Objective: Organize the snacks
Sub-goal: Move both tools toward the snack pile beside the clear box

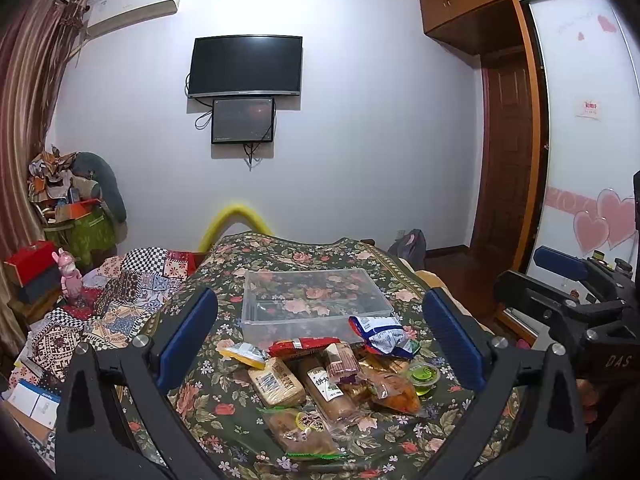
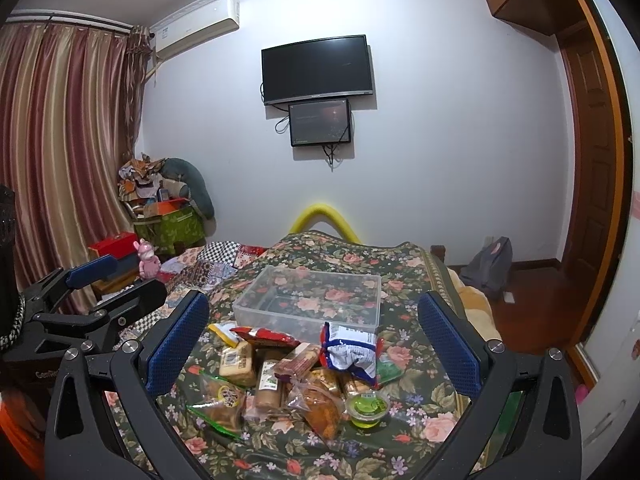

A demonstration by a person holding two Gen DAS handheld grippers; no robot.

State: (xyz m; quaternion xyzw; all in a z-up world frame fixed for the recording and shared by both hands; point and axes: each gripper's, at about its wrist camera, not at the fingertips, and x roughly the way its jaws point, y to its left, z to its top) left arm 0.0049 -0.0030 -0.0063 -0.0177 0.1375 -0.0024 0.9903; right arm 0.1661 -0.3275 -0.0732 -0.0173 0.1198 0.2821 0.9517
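From the left wrist view, the left gripper hangs over a bed covered in a dark floral cloth, its blue-padded jaws spread wide and holding nothing. Between them lies a heap of wrapped snacks: a red packet, a blue-and-white crinkled bag, tan cakes in clear wrappers, and a small green jelly cup at the heap's right edge. Just behind the heap sits a clear rectangular plastic bin, nothing in it. The right gripper shows at the right edge.

From the right wrist view, the right gripper's jaws are likewise wide apart and empty above the same heap. The green jelly cup lies nearest, the clear bin beyond the snacks, touching the red packet. The left gripper sits at the left.
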